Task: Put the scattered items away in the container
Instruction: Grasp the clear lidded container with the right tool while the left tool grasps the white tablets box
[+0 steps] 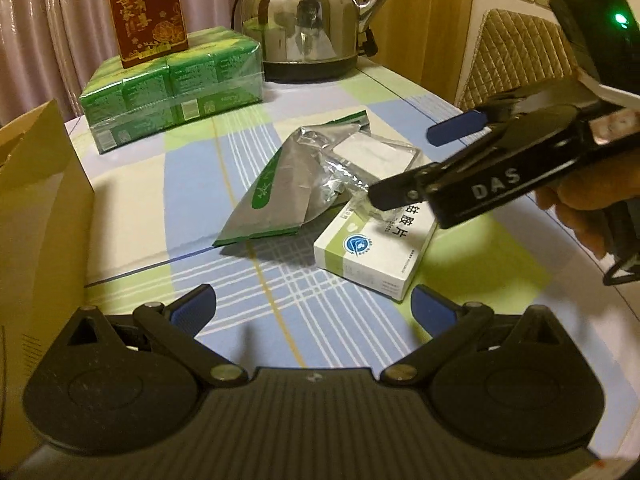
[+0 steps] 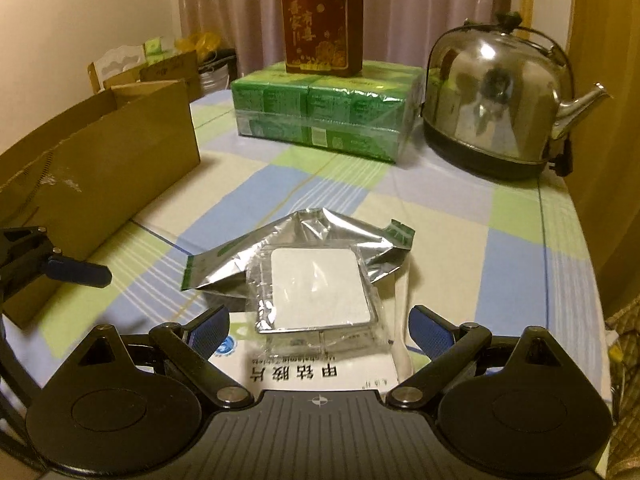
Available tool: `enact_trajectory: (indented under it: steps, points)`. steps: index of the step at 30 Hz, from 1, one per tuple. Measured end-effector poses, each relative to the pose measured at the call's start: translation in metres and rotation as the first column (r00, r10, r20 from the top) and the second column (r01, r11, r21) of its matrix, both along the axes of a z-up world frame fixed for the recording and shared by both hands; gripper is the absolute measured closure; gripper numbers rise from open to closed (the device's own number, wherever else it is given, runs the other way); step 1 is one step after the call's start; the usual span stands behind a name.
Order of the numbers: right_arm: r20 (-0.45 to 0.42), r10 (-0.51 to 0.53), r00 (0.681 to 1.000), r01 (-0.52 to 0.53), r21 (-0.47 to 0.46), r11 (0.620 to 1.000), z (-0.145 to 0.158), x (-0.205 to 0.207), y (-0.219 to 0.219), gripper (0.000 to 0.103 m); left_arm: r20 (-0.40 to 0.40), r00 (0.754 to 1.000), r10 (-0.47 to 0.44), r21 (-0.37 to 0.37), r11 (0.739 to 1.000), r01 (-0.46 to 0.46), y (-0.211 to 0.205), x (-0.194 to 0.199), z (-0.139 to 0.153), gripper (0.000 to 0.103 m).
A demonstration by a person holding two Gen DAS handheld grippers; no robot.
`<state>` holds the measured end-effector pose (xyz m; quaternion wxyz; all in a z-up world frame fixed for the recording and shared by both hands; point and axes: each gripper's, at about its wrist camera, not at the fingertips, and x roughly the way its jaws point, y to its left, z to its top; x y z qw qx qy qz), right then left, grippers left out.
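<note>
- Since the right gripper [image 2: 318,330] hangs with its blue-padded fingers spread wide and nothing between them, the first take falls to it: the flat white-and-green cardboard medicine box [image 2: 304,372] lies directly under and between its fingers.
- On the box's far end rests a clear plastic sachet with a square white pad inside [image 2: 320,290], and just beyond that a crumpled silver foil pouch with green edging [image 2: 288,240].
- The box looks light and stiff; its long side edges should give the pads a firm hold, though the sachet will likely slide off once it tips.
- The sachet and the pouch look thin, limp and slick, so a pinch at a raised crease or corner seems safer than a flat scrape.
- The left gripper [image 1: 314,306] is likewise wide apart and empty, with the same box [image 1: 376,246] ahead and to its right.
- The brown cardboard box [image 2: 120,148], presumably the container, stands to the right gripper's left.
</note>
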<state>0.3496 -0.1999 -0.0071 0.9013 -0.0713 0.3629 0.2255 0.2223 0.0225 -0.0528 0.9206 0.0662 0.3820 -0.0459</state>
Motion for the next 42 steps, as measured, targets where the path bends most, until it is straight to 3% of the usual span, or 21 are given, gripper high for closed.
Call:
enact_trajectory:
  steps: [8, 10, 11, 14, 22, 31, 34, 38, 42]
  points:
    - [-0.019, 0.028, 0.999, -0.028, -0.004, 1.0, -0.013, 0.015, 0.003, 0.01, 0.004, 1.0, -0.013, 0.002, 1.0, 0.013, -0.004, 0.003, -0.003, 0.001]
    - [-0.018, 0.033, 0.999, -0.034, -0.012, 0.999, -0.015, 0.015, 0.004, 0.018, 0.007, 1.0, -0.013, 0.003, 1.0, 0.013, -0.005, 0.004, -0.003, 0.001]
    - [-0.026, 0.035, 0.999, -0.035, -0.008, 0.999, -0.015, 0.016, 0.004, 0.03, 0.008, 1.0, -0.013, 0.002, 1.0, 0.013, -0.005, 0.004, -0.003, 0.001]
    - [-0.022, 0.018, 1.0, -0.018, 0.004, 1.0, -0.014, 0.013, 0.002, 0.036, 0.01, 1.0, -0.011, -0.003, 1.0, 0.011, -0.006, 0.006, -0.002, 0.001]
    - [-0.002, -0.072, 0.997, 0.072, 0.068, 0.995, 0.0, -0.013, -0.022, 0.037, 0.016, 0.997, -0.073, -0.012, 0.997, 0.073, -0.015, 0.017, -0.005, 0.001]
    - [-0.001, -0.172, 0.985, 0.171, 0.097, 0.98, 0.009, -0.046, -0.052, 0.037, -0.033, 0.989, -0.146, -0.007, 0.989, 0.146, -0.032, 0.044, -0.027, 0.003]
    - [-0.008, -0.198, 0.98, 0.197, 0.1, 0.975, 0.008, -0.051, -0.059, 0.037, -0.037, 0.989, -0.145, 0.005, 0.989, 0.145, -0.034, 0.051, -0.033, 0.006]
    - [-0.023, -0.234, 0.972, 0.235, 0.105, 0.966, 0.005, -0.057, -0.068, 0.037, -0.04, 0.987, -0.153, 0.0, 0.988, 0.153, -0.035, 0.057, -0.035, 0.024]
    - [-0.031, -0.254, 0.967, 0.256, 0.108, 0.961, 0.006, -0.066, -0.071, 0.037, -0.054, 0.989, -0.135, 0.002, 0.991, 0.135, -0.035, 0.05, -0.031, 0.033]
